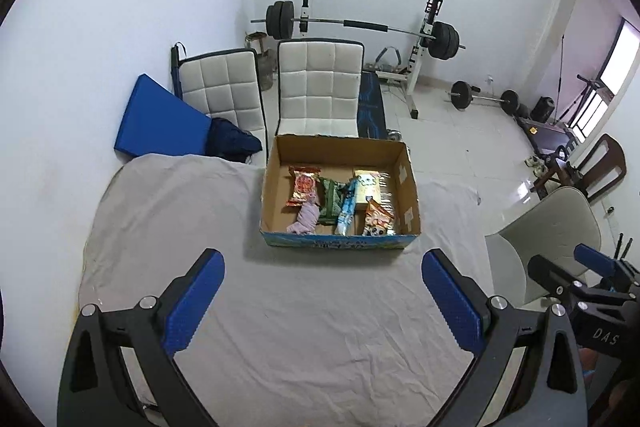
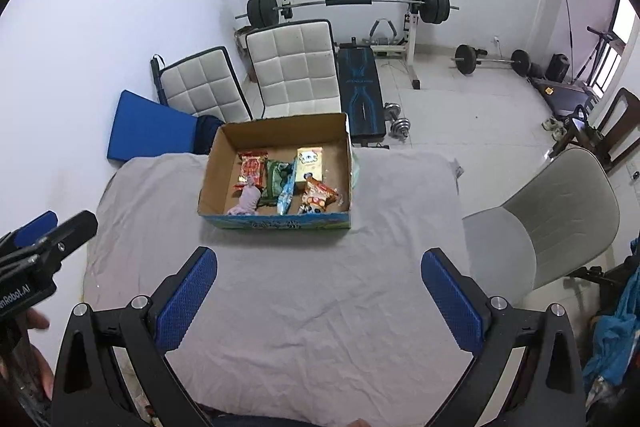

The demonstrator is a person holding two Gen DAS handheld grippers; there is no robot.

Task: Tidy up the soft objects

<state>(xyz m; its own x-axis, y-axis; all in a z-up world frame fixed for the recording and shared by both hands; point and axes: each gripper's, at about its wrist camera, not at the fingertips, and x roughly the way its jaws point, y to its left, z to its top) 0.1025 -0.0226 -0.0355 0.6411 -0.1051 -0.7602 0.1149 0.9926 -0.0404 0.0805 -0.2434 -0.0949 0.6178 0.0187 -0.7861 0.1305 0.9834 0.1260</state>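
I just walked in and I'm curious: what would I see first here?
First, the box of bright snack packs at the far side of the grey-covered table. Behind it stand two white chairs, and a big barbell sits on a rack at the back wall.

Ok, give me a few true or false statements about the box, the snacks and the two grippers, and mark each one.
1. The cardboard box sits on the grey sheet. True.
2. The left gripper is shut on a snack. False: its jaws stand wide open and hold nothing.
3. The red snack packet lies inside the box. True.
4. The right gripper is inside the box. False: it is open above the sheet, short of the box.
5. The box is empty. False: several packets and a purple soft item lie in it.
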